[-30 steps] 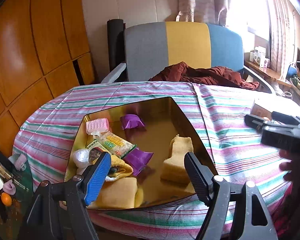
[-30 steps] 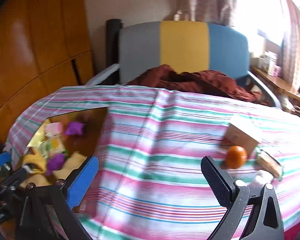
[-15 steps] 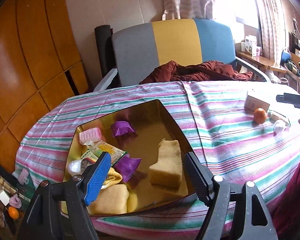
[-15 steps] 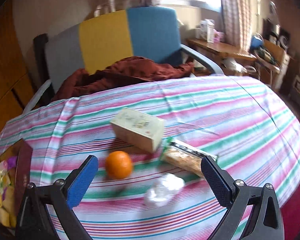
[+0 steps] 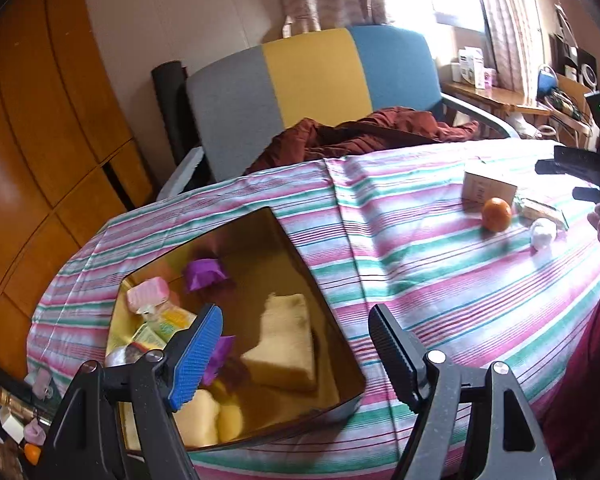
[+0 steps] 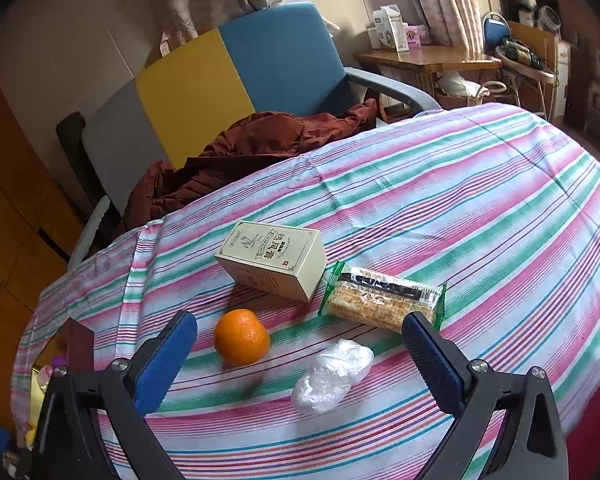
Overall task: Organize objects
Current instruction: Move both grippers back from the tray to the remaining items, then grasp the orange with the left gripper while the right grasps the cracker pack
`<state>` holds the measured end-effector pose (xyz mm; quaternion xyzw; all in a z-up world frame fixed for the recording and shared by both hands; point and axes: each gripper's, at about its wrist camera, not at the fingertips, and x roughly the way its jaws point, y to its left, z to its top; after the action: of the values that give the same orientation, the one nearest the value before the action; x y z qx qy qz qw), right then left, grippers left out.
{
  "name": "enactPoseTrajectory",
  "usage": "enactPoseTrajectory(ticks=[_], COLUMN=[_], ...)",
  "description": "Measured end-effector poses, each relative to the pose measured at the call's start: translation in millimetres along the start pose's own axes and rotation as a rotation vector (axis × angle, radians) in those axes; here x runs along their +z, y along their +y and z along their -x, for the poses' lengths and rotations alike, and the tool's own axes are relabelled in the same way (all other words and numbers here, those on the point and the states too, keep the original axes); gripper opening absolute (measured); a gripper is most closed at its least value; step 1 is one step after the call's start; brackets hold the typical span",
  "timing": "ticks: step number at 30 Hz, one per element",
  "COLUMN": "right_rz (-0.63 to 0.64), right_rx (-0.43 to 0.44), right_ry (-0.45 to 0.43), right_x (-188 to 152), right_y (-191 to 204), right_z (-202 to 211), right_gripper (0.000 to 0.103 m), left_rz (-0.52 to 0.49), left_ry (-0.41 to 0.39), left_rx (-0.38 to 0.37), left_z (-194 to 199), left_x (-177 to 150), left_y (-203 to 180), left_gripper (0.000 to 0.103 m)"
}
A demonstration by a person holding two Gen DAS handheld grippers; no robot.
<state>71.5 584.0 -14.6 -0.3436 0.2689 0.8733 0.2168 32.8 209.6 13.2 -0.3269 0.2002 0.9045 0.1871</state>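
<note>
A gold box point(image 5: 300, 268) sits at the table's left, holding purple wrappers point(image 5: 204, 274), a pink pack point(image 5: 148, 294), snack packets and yellow sponges point(image 5: 284, 344). My left gripper point(image 5: 296, 354) hovers open over its near edge, empty. On the striped cloth to the right lie an orange point(image 6: 242, 336), a cream carton point(image 6: 272, 264), a cracker packet point(image 6: 382, 298) and a crumpled clear plastic bag point(image 6: 332, 374). My right gripper point(image 6: 300, 364) stands open just in front of these, the orange and the bag between its fingers in the right wrist view.
A grey, yellow and blue armchair point(image 6: 220, 76) with a brown-red jacket point(image 6: 252, 148) stands behind the table. A wooden side table point(image 6: 424, 58) with small boxes is at the back right. Wooden wall panels point(image 5: 40, 140) run along the left.
My right gripper swung from the box side over to the orange, carton and cracker packet, closing in on them. My left gripper drew back slightly; the box now sits lower left.
</note>
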Motion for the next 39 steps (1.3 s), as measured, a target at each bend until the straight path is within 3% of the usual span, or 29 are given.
enactPoseTrajectory(ticks=[5,11,16,20,33,39], right_rz=[-0.059,-0.242,-0.343,-0.375,-0.392,-0.396], right_rx=[0.002,0.030,0.060,0.090,0.144,0.147], right_ry=[-0.005,-0.015,-0.009,-0.001,0.012,0.022], right_x=[2,6,6,6,5,6], right_y=[-11,-43,-61,-65,-65,-66], right_z=[1,3,1,-2,-5,-7], right_gripper=[0.103,0.103,0.103,0.103,0.103,0.103], left_rz=[-0.033,-0.030,-0.001,-0.001,0.012,0.000], left_ry=[0.021,0.053,0.149,0.201,0.198,0.198], left_rx=[-0.055,-0.202,-0.287,-0.326,-0.514,-0.557], left_z=[-11,-25,-48,-63,-97,-122], left_x=[6,12,15,19,70,97], left_y=[-20,-44,-64,-81,-142,-178], left_gripper=[0.077,0.077,0.077,0.076,0.076,0.076])
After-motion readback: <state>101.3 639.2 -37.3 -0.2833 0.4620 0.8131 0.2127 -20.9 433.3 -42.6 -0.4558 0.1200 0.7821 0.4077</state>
